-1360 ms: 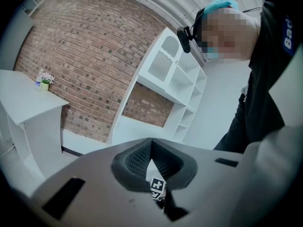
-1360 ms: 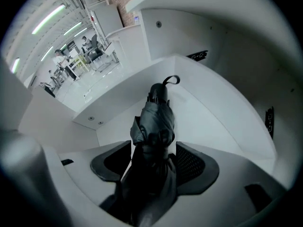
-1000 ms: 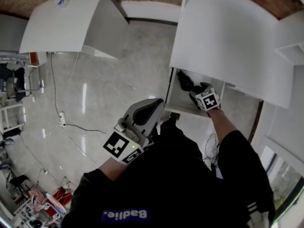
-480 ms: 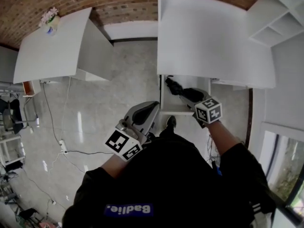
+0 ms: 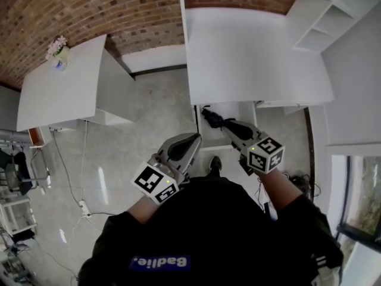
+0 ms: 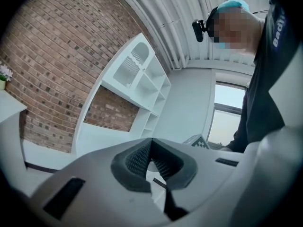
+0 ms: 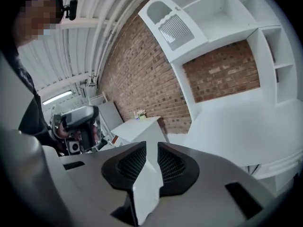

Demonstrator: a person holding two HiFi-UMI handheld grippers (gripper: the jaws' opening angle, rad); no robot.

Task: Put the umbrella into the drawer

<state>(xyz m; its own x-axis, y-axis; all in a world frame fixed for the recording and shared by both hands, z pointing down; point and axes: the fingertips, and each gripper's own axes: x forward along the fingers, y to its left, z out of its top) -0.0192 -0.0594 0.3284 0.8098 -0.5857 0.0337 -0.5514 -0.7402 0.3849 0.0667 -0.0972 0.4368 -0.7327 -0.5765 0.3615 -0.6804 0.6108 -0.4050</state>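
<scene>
Head view, L to R: small white surface (image 5: 65,82) w/ flower pot (image 5: 58,49) at far L, brick wall (image 5: 119,11) behind. L claw (image 5: 193,139) hangs over grey floor (image 5: 149,112), just in front of person's torso. Its pads (image 6: 137,157) meet at tips, nothing btwn, no load. Drawer (image 5: 245,112) stands open under edge of large white surface (image 5: 256,58). Black umbrella (image 5: 212,117) lies inside, along drawer's L side. R claw (image 5: 228,126) over drawer, overlapping umbrella's near end in this view. Its pads (image 7: 173,167) are closing w/ narrow gap, nothing btwn them. White shelf unit (image 5: 318,14) at far R.
</scene>
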